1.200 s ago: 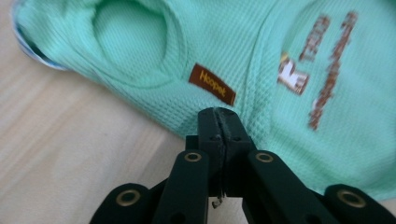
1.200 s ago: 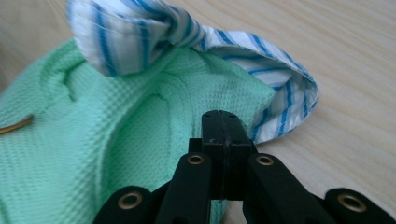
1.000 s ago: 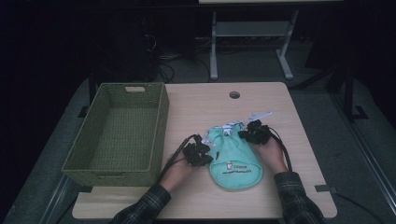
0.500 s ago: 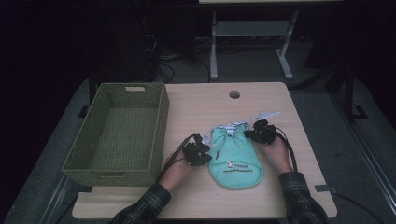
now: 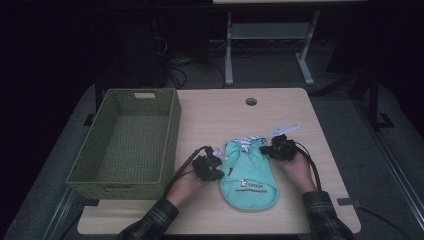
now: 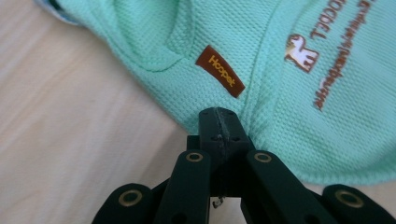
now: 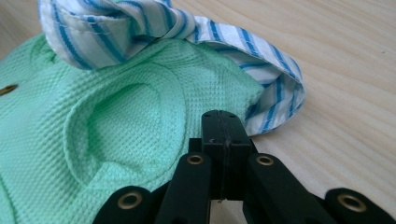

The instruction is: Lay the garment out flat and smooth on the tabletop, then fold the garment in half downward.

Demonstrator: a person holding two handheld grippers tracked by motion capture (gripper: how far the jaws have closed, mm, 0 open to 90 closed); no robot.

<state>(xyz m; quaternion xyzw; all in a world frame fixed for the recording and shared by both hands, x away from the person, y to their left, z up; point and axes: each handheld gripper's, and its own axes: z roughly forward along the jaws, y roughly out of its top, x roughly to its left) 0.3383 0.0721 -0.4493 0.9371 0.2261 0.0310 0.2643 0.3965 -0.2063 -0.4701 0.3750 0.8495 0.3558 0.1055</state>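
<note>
A small mint-green pet shirt [image 5: 248, 176] with a blue-striped white collar [image 5: 248, 142] lies flat on the wooden table [image 5: 220, 112]. In the left gripper view it shows a brown "Hoopet" tag [image 6: 220, 71] and printed lettering [image 6: 327, 60]. My left gripper [image 5: 216, 161] is at the shirt's left edge, jaws closed on the hem [image 6: 218, 116]. My right gripper [image 5: 270, 148] is at the shirt's upper right, jaws closed on the green fabric [image 7: 140, 116] just beside the striped collar [image 7: 275, 88].
A green woven basket [image 5: 172, 135] stands empty at the left of the table, close to my left hand. A round cable hole [image 5: 251, 101] sits near the table's far edge. Cables trail from both grippers toward the person.
The right gripper has shifted a little to the right and nearer the person. The shirt lies wider and flatter than before. The left gripper has barely moved.
</note>
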